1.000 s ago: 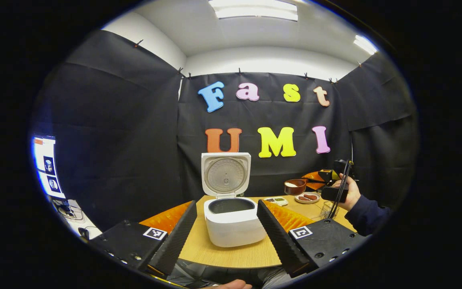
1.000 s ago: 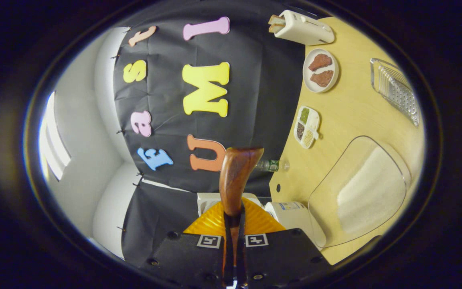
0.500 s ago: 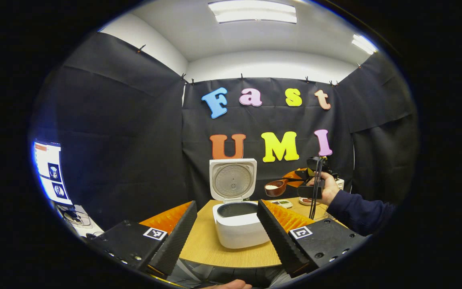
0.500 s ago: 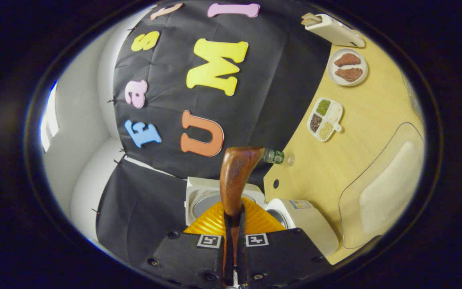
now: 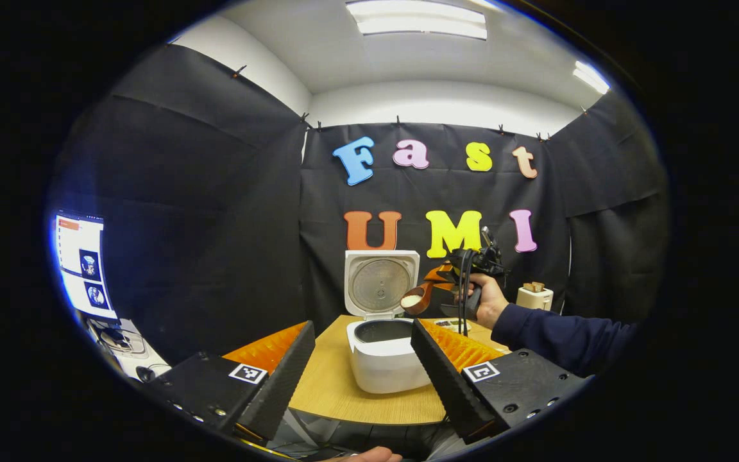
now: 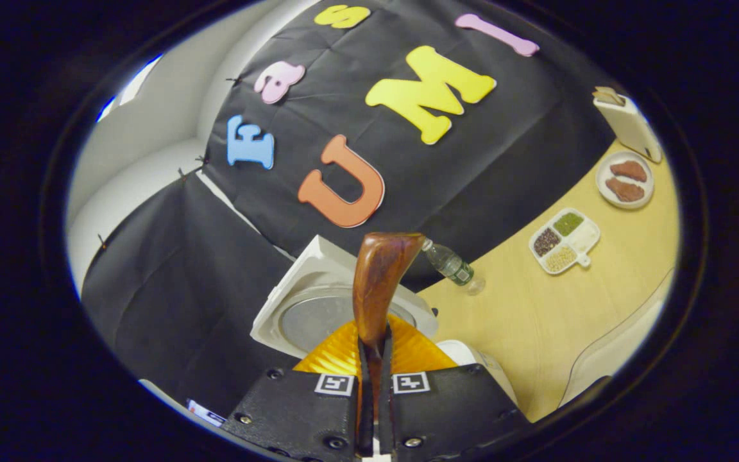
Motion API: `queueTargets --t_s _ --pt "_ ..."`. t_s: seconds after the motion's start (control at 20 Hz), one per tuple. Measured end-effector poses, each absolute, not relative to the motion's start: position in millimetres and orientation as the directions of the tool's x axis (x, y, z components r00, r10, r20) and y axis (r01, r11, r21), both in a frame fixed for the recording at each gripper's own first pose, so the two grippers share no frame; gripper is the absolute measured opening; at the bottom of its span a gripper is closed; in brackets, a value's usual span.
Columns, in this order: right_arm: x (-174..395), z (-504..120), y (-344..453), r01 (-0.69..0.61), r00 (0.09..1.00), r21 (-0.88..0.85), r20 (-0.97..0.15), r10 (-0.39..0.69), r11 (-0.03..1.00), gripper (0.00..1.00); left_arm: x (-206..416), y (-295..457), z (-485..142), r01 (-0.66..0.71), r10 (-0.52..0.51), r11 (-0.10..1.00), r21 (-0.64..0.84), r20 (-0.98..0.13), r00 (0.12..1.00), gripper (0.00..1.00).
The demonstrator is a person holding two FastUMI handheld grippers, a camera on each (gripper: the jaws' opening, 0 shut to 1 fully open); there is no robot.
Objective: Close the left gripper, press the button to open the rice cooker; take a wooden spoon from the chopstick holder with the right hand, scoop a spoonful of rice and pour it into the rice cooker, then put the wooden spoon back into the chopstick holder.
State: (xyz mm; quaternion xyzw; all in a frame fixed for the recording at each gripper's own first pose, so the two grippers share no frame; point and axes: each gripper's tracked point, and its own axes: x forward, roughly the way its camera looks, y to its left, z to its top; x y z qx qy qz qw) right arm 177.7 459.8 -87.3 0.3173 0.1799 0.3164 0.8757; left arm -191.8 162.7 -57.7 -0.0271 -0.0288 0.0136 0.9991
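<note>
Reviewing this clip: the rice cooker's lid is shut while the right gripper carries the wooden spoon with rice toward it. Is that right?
Not quite: the lid stands open, upright behind the rice cooker, as the left gripper view shows. The rest holds: the right gripper is shut on the wooden spoon, which carries rice.

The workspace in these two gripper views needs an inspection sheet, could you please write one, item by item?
Surface: wooden table, bare at the front edge.
Job's things: rice cooker stands with its lid up; wooden spoon carries rice just above the pot's right rim.
Clutter: toaster, plate of meat, divided dish of grains, plastic bottle lying down.
Grippers: left gripper open, holding nothing; right gripper shut on the spoon's handle.
Cables: black cable hangs from the right gripper past the hand.
Surroundings: monitor on the left, ceiling lights.
</note>
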Motion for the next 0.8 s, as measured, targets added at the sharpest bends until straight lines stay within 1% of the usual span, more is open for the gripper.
queueTargets --t_s 0.05,0.1,0.15,0.3,0.6,0.7,0.8 --pt "176.0 -83.6 465.6 -0.472 0.742 0.620 -0.104 0.662 0.627 0.09 -191.8 163.4 -57.8 -0.029 0.032 0.998 -0.058 0.056 0.998 0.95" --pt "175.9 -79.8 468.6 -0.501 0.757 0.562 -0.085 0.648 0.658 0.12 -192.6 163.2 -59.0 -0.032 0.035 0.998 -0.062 0.052 0.998 0.95" --pt "175.7 -75.2 472.3 -0.521 0.775 0.503 -0.061 0.629 0.690 0.09 -191.3 163.9 -62.7 -0.031 0.034 0.998 -0.062 0.045 0.998 0.95" --pt "170.3 -77.7 482.7 -0.561 0.795 0.347 -0.028 0.606 0.752 0.08 -196.3 171.4 -70.0 -0.036 0.038 0.998 -0.044 0.038 0.999 0.95" --pt "157.3 -81.0 497.3 -0.590 0.797 0.217 -0.001 0.604 0.778 0.08 -201.1 172.4 -72.8 -0.028 0.030 0.998 -0.049 0.040 0.999 0.95" --pt "153.3 -81.1 500.7 -0.603 0.794 0.133 0.007 0.607 0.787 0.09 -200.7 174.7 -77.1 -0.030 0.031 0.999 -0.043 0.037 0.999 0.95" --pt "145.4 -77.0 508.0 -0.622 0.783 -0.009 0.031 0.622 0.783 0.08 -201.4 177.9 -81.2 -0.032 0.034 0.998 -0.048 0.031 0.999 0.95"
